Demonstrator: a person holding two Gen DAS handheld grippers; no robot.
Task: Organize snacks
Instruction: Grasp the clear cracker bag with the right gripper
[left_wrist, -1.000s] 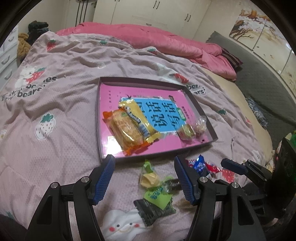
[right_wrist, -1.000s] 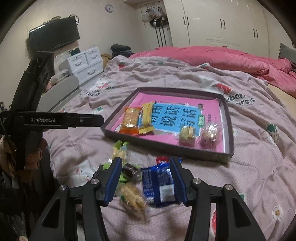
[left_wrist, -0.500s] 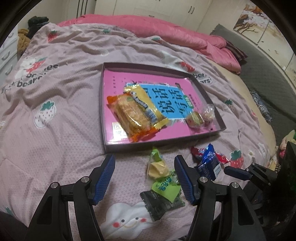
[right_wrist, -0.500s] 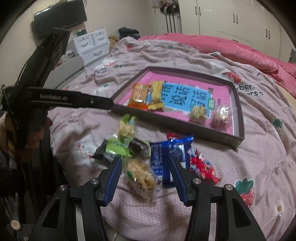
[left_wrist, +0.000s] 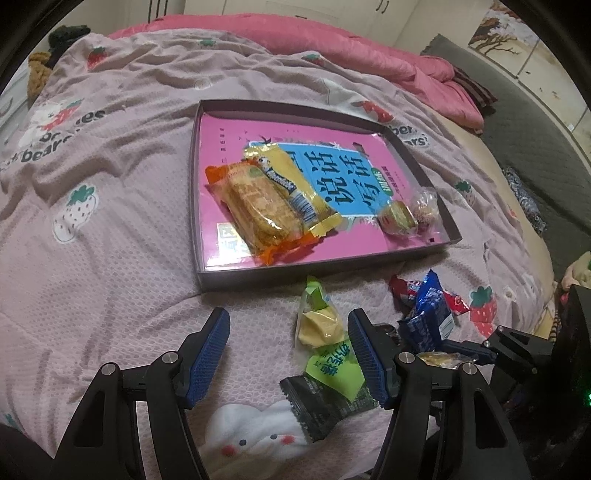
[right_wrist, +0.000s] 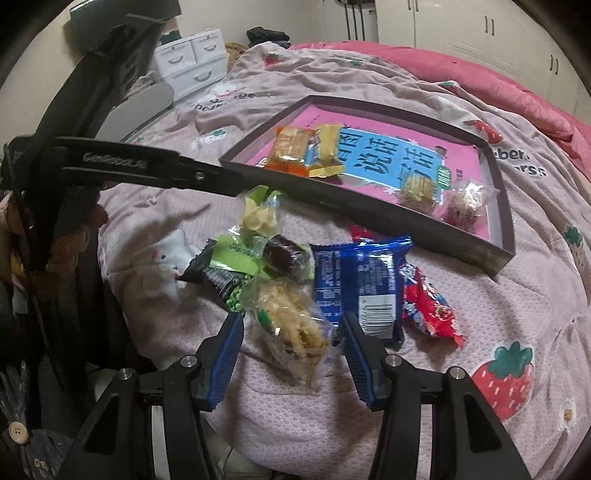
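Note:
A dark tray (left_wrist: 195, 184) (right_wrist: 406, 221) lined with a pink book lies on the bed. It holds an orange cracker pack (left_wrist: 258, 210), a yellow bar (left_wrist: 291, 184) and two small clear-wrapped sweets (left_wrist: 397, 218). Loose snacks lie in front of it: a yellow-green packet (left_wrist: 317, 325), a green-black packet (left_wrist: 328, 384) and a blue packet (right_wrist: 358, 284) over a red one (right_wrist: 428, 310). My left gripper (left_wrist: 288, 325) hovers open, the yellow-green packet by its right finger. My right gripper (right_wrist: 291, 325) is open astride a clear puffed-rice packet (right_wrist: 288, 314), pads apart from it.
A brown sweet in clear wrap (right_wrist: 284, 254) sits amid the loose pile. The left gripper's black body (right_wrist: 147, 166) crosses the right wrist view. A rumpled pink duvet (left_wrist: 369, 48) lies behind the tray, white drawers (right_wrist: 192, 59) beside the bed. The bed's edge is close below both grippers.
Both grippers have sunk and tilted down toward the loose snacks, which now fill more of each view. The puffed-rice packet now sits between the right fingers. Neither opening changed.

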